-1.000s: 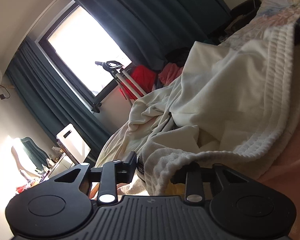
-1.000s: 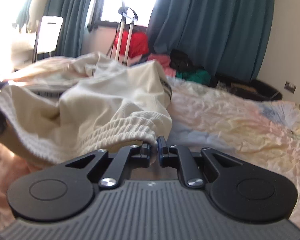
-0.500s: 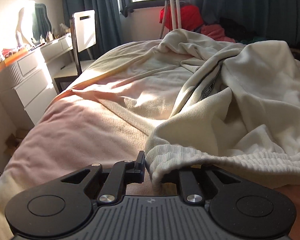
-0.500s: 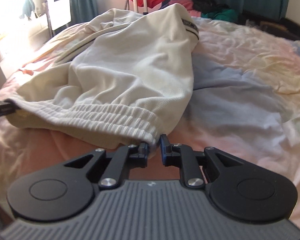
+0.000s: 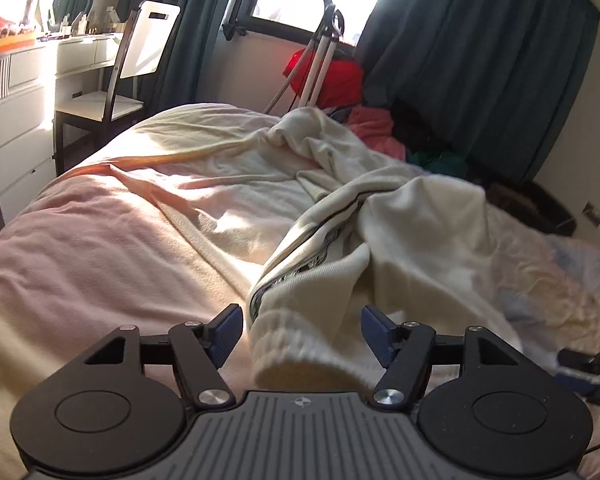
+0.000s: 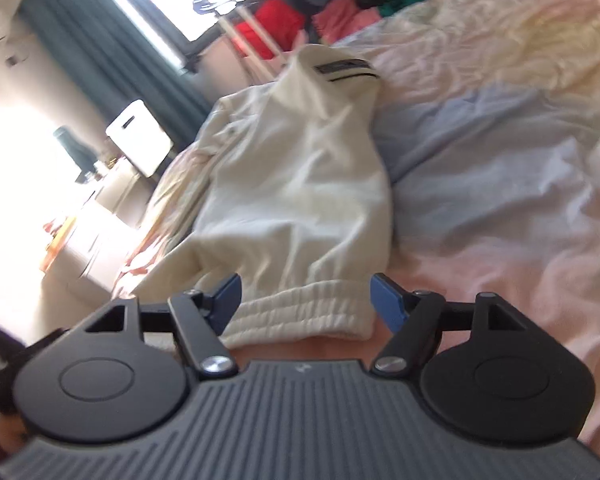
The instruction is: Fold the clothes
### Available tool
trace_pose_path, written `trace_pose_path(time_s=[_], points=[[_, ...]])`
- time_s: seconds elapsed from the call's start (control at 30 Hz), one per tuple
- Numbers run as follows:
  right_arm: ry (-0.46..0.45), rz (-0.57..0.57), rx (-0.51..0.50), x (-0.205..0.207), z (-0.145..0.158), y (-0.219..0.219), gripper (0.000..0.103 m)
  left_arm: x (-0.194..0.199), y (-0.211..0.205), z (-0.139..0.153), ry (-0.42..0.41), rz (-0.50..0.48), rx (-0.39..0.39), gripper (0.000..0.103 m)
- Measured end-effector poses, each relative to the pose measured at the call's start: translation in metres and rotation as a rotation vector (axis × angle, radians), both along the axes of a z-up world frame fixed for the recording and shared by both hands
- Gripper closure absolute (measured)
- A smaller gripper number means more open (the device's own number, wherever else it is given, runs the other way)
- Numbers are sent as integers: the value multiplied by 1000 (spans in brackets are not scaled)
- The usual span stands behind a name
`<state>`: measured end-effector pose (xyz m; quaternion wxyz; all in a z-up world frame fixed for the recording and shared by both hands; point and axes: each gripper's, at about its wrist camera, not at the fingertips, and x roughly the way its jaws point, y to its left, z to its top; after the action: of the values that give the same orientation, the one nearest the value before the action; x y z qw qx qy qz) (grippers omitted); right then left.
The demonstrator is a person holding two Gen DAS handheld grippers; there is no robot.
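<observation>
Bed [image 5: 80, 264] under pink blanket carrying cream sweatpants [image 5: 400, 240], spread lengthwise up the middle toward the far edge, ribbed hem at the near edge, apparently laid flat for folding. Left gripper [image 5: 302, 334] and right gripper [image 6: 306, 302] opening, jaws wide apart either side of the hem, pads off the fabric, likely just dropping it.
</observation>
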<state>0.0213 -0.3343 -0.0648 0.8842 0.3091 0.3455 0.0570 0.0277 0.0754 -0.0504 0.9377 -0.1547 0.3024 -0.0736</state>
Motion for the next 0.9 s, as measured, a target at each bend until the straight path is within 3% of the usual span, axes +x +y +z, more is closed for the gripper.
trace_pose_path(time_s=[0.1, 0.13, 0.23, 0.37, 0.47, 0.53, 0.6, 0.67, 0.8, 0.9], points=[[64, -37, 17, 18, -18, -3, 29, 11, 2, -4, 6, 26, -58, 34], [86, -49, 6, 24, -23, -2, 29, 14, -1, -6, 16, 22, -45, 34], [125, -73, -24, 39, -34, 2, 29, 20, -14, -14, 42, -31, 40, 34], [150, -53, 20, 50, -50, 5, 29, 17, -36, -20, 17, -86, 182, 29], [129, 35, 59, 53, -50, 11, 30, 13, -43, -20, -2, -116, 215, 29], [110, 77, 15, 52, -46, 19, 41, 12, -44, -20, 0, -128, 216, 28], [83, 85, -50, 46, -38, 25, 55, 11, -42, -20, 2, -138, 199, 28], [49, 62, -111, 38, -28, 28, 59, 10, -39, -20, 4, -149, 174, 28], [-10, -26, -239, 16, -8, 27, 60, 6, -26, -16, -9, -156, 32, 27], [55, -75, -207, 11, -17, 15, 59, 14, -13, -22, 28, -93, -81, 25]])
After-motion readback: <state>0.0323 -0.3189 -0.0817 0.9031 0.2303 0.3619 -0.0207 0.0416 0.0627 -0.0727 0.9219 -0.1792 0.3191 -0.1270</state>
